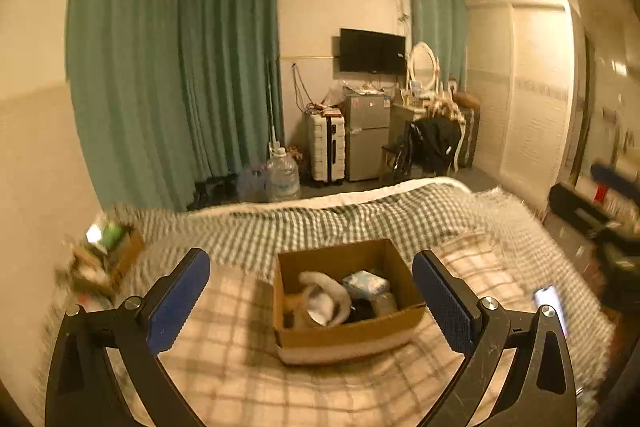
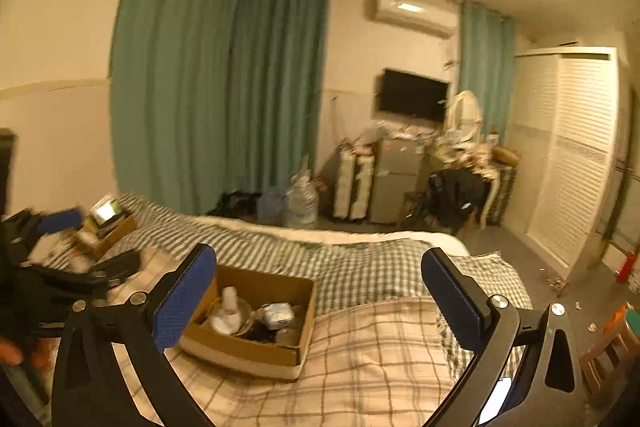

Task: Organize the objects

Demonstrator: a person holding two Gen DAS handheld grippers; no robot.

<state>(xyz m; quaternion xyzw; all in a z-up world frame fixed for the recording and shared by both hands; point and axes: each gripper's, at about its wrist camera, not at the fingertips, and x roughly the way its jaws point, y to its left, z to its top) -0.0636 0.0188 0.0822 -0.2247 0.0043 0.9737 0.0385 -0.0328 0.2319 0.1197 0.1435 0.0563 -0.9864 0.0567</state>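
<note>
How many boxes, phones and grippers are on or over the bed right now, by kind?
Cardboard boxes: 2, the open box holding items and a second box at the far left of the bed.
Phones: 1, the lit phone.
Grippers: 2, left gripper and right gripper, jaws open.
Total: 5

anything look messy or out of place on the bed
The cardboard box holds a loose jumble of items, and a phone lies loose on the blanket to its right. A second, cluttered box sits at the bed's far left edge.
</note>
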